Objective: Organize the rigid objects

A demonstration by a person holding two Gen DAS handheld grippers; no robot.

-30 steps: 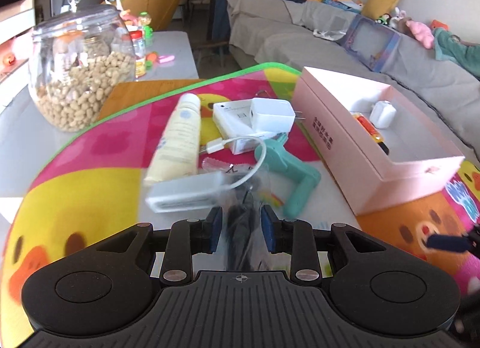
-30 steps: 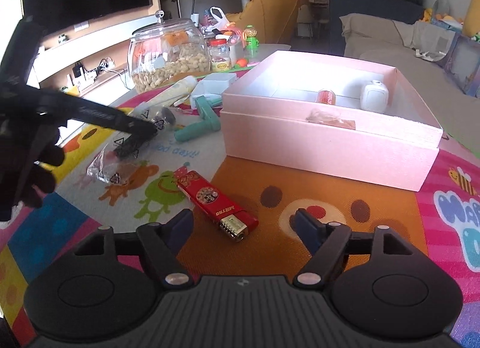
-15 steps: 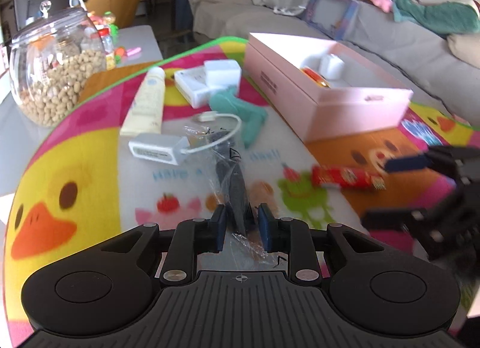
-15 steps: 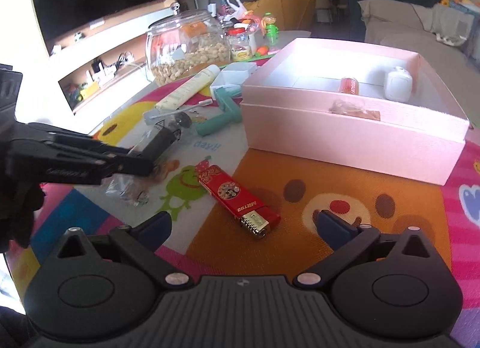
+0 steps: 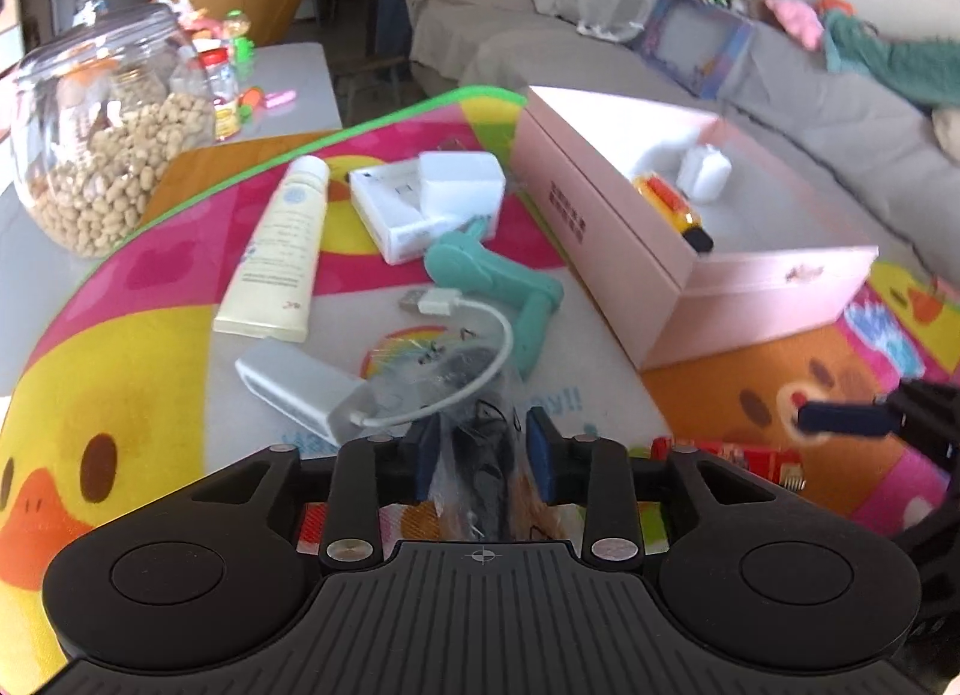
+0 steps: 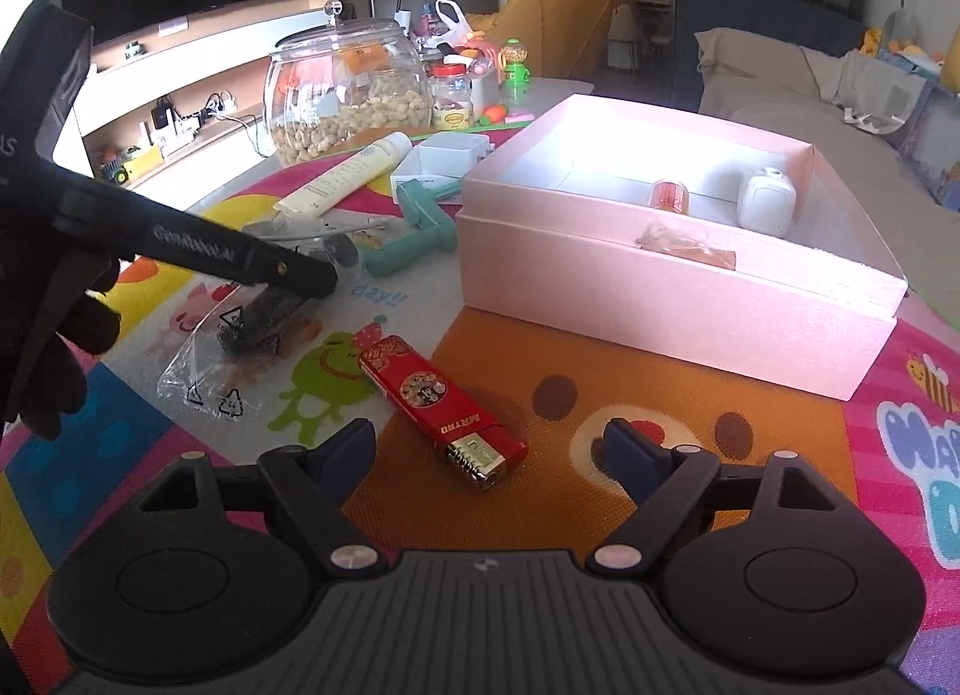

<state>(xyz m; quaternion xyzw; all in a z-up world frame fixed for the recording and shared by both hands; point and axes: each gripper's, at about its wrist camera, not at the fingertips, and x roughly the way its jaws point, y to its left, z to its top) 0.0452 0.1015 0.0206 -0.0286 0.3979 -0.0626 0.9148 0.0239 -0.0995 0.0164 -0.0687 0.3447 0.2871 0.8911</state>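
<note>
My left gripper [image 5: 480,446] sat low in the left wrist frame with its fingers [image 5: 427,449] narrow. A clear plastic bag [image 5: 474,473] with a dark object inside lay between them. The jaws had just been opening, and I could not tell whether the pads were pressing on the bag. In the right wrist view the same bag [image 6: 240,341] lay on the colourful play mat [image 6: 690,431] at centre left, under the tip of the left gripper.

My right gripper [image 6: 489,455] hovered at the bottom of its frame, fingers [image 6: 345,452] wide and holding nothing; the jaws had just been closing. A red lighter [image 6: 441,410] lay on the mat just ahead of them, between the two fingertips in the picture.

The open pink box [image 6: 678,299] stood on the mat at centre right of the right wrist frame. Inside it were a white case [image 6: 765,203], a small red-and-orange item [image 6: 669,196] and a small clear packet [image 6: 684,245].

Upper centre of the left wrist frame, still on the mat — a cream tube [image 5: 279,257], a white charger box [image 5: 432,203], a teal handled tool [image 5: 498,293] and a silver adapter [image 5: 300,389] with a white cable. A glass jar of peanuts [image 5: 102,131] stood on the tabletop [image 5: 294,77] at upper left, off the mat.
</note>
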